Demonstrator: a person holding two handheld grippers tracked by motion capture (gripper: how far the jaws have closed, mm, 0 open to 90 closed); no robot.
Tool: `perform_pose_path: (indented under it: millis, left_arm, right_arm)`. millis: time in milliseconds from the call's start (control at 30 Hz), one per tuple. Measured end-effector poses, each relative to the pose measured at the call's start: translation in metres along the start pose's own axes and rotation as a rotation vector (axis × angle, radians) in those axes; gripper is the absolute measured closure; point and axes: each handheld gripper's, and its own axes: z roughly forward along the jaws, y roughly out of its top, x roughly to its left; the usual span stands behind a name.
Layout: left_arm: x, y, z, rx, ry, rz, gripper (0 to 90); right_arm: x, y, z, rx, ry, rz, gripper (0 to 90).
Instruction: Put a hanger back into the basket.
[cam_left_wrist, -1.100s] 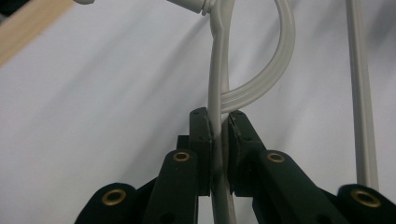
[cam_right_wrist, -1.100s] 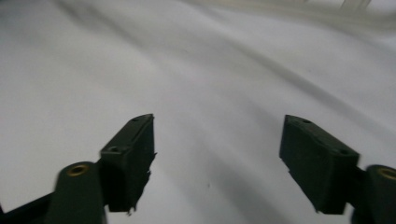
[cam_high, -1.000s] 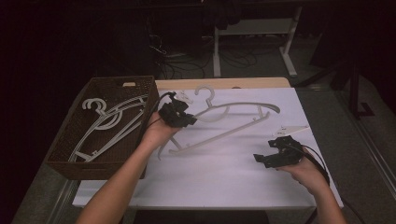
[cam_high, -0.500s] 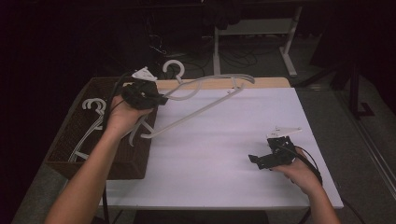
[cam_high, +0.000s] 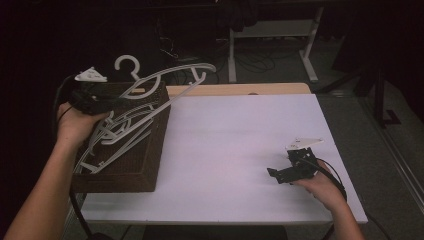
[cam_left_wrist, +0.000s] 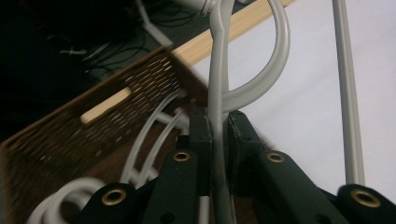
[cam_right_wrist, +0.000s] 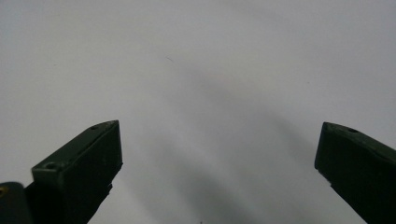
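Grey-white plastic hanger (cam_high: 170, 80), thin-armed, clamped by its neck between the tight jaws of the left claw (cam_left_wrist: 219, 123). Held aloft and tilted over the wicker basket (cam_high: 150, 165), hook (cam_high: 125, 62) rising just past the claw, arms sweeping away from the claw toward the basket's far corner and the table's edge beyond. Seen close from the left gripper view: flat neck strip running straight up out of the jaws, curved loop branching off right above the pads. Beneath the claw, inside the basket, more hangers (cam_high: 117, 132) of the same kind, lying flat and overlapping.
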Motion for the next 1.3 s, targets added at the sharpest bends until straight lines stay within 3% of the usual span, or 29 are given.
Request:
perform_pose_path:
  millis: [33,67,100,233,433,467,700,1000,1233,1300]
  left_arm:
    - [0.000,0.000,0.000,0.000,0.000,0.000,81.8]
    - [0.011,-0.010,-0.005,-0.002,0.014,-0.019,81.7]
    - [0.011,-0.010,-0.005,-0.002,0.014,-0.019,81.7]
    - [0.032,-0.029,-0.012,0.009,0.058,-0.045,81.7]
    - [0.051,-0.047,-0.018,0.038,0.105,-0.055,81.7]
    - [0.061,-0.057,-0.021,0.050,0.128,-0.070,81.7]
    - [0.080,-0.082,-0.025,0.093,0.166,-0.099,81.7]
    - [0.084,-0.098,-0.012,0.160,0.184,-0.095,81.8]
    - [0.076,-0.103,0.015,0.219,0.163,-0.080,81.7]
    - [0.074,-0.107,0.022,0.228,0.154,-0.091,81.7]
  right_arm:
    - [0.000,0.000,0.000,0.000,0.000,0.000,0.6]
    - [-0.001,0.000,0.001,0.006,-0.002,-0.005,0.6]
    - [-0.001,0.000,0.001,0.006,-0.002,-0.005,0.6]
    - [-0.001,0.000,0.002,0.010,-0.005,-0.002,0.6]
    - [-0.002,0.001,0.003,0.016,-0.008,-0.002,0.6]
    - [-0.002,0.001,0.004,0.017,-0.011,0.001,0.6]
    - [-0.004,0.001,0.005,0.022,-0.017,0.007,0.6]
    - [-0.006,0.000,0.005,0.026,-0.022,0.009,0.6]
    - [-0.004,0.001,0.006,0.028,-0.019,0.004,0.6]
    - [-0.004,0.000,0.006,0.029,-0.020,0.002,0.6]
